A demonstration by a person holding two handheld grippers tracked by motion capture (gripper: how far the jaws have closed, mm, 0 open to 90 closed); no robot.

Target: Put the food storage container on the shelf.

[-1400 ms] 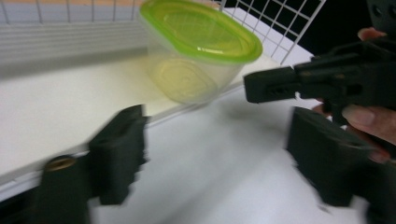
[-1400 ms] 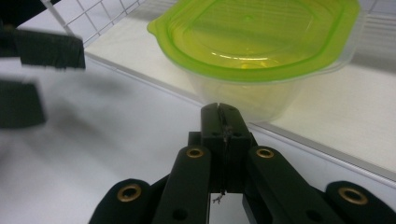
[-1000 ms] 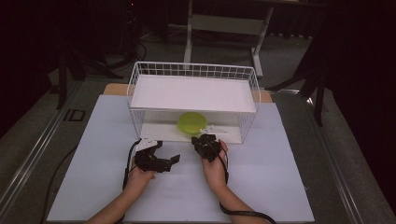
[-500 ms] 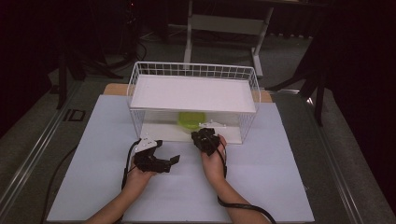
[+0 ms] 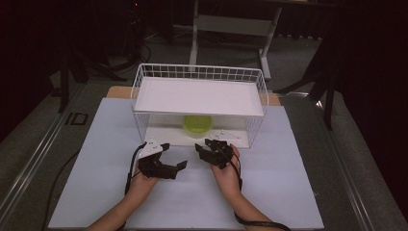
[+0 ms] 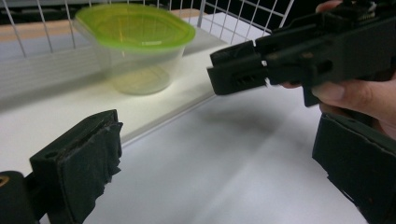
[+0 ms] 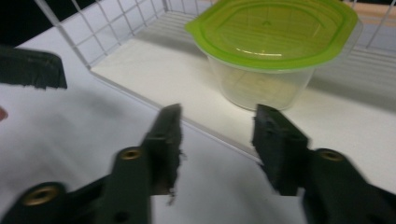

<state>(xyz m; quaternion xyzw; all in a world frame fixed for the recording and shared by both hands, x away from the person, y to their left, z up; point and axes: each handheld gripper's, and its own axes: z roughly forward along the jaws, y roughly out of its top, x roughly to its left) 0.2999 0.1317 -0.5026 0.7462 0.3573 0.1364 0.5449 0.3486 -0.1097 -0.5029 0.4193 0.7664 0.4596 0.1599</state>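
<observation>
Standing on the lower white shelf (image 5: 168, 136) of a white wire rack (image 5: 139, 96), a clear plastic container with a green lid (image 5: 197, 124) is seen under the rack's upper board, upright and lidded. The right hand-held gripper (image 5: 206, 149) is held just in front of the shelf edge, pointed at the container; its jaws have just been opening and are parted, with nothing between them and the container left apart. The left hand-held gripper (image 5: 182, 164) is held over the white worktop (image 5: 288, 192), beside the right one, jaws spread wide and empty, as noted in the left gripper view.
</observation>
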